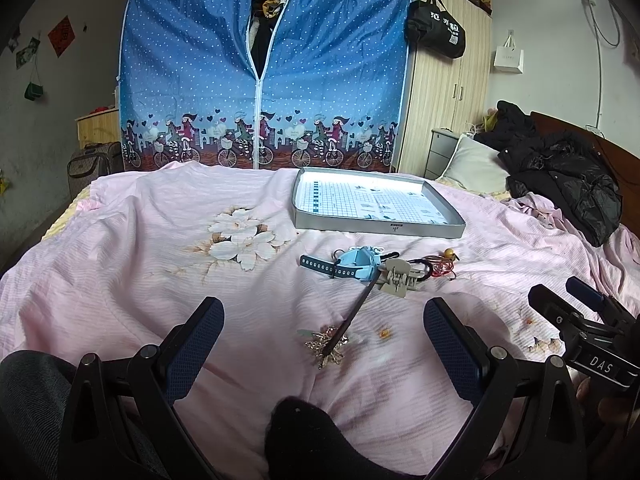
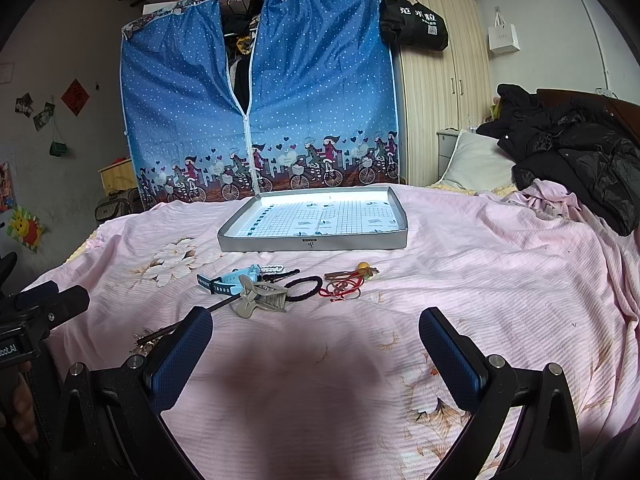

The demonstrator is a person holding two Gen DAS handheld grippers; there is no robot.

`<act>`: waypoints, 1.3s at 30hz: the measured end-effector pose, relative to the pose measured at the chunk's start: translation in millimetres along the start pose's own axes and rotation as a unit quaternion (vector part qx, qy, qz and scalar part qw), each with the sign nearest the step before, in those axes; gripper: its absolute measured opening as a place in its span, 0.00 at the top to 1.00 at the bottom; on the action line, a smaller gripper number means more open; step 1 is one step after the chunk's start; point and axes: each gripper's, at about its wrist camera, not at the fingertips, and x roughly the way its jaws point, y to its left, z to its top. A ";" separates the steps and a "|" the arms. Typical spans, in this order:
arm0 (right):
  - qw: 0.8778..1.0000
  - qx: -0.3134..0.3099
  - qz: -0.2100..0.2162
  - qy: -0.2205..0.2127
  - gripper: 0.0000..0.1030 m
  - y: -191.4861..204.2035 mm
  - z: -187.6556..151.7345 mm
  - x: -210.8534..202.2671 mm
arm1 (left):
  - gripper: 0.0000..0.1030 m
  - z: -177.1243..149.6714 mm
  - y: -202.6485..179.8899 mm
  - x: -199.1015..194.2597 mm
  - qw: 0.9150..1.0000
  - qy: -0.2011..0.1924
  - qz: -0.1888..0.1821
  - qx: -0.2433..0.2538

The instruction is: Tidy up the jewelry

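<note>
A shallow grey tray (image 1: pixel 424 229) (image 2: pixel 312 243) with a grid-printed floor lies on the pink bedspread. In front of it sit a blue watch (image 1: pixel 352 266) (image 2: pixel 232 280), a beige hair claw (image 1: pixel 398 276) (image 2: pixel 256 298), a black hair tie (image 2: pixel 304 286), red cords with a yellow bead (image 1: pixel 442 266) (image 2: pixel 346 282), and a dark hair stick with a gold flower ornament (image 1: pixel 326 342) (image 2: pixel 160 334). My left gripper (image 1: pixel 324 320) stands open just above the gold ornament. My right gripper (image 2: pixel 316 332) is open over bare bedspread, short of the jewelry pile.
A blue fabric wardrobe (image 1: pixel 264 64) and a wooden wardrobe (image 2: pixel 440 80) stand behind the bed. Black jackets (image 1: pixel 568 180) and a pillow (image 2: pixel 476 162) lie at the right. A dark sock (image 1: pixel 304 440) shows low in the left wrist view.
</note>
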 end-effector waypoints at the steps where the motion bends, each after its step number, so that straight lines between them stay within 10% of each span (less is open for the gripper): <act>1: 1.000 0.000 0.000 0.000 0.00 0.0 0.1 0.2 | 0.05 -0.7 0.4 0.6 1.000 0.001 0.000 0.000; 9: 0.997 0.038 0.010 0.061 0.00 -14.7 -5.7 18.8 | 0.05 0.4 6.1 11.0 0.999 0.037 -0.013 -0.015; 18: 0.977 0.070 0.075 0.187 0.08 -33.4 -8.8 63.6 | 0.07 -0.9 19.7 54.6 0.984 0.164 -0.044 -0.056; 24: 0.952 0.077 0.144 0.260 0.25 -33.7 -6.4 103.8 | 0.36 -0.6 21.9 78.5 0.974 0.218 -0.054 -0.041; 33: 0.944 0.017 0.201 0.262 0.28 -17.6 8.9 155.5 | 0.65 -3.3 10.6 115.0 0.965 0.258 -0.044 0.018; 39: 0.941 0.033 0.228 0.246 0.28 -13.1 16.7 182.4 | 0.65 -4.5 14.6 119.7 0.963 0.263 -0.049 0.009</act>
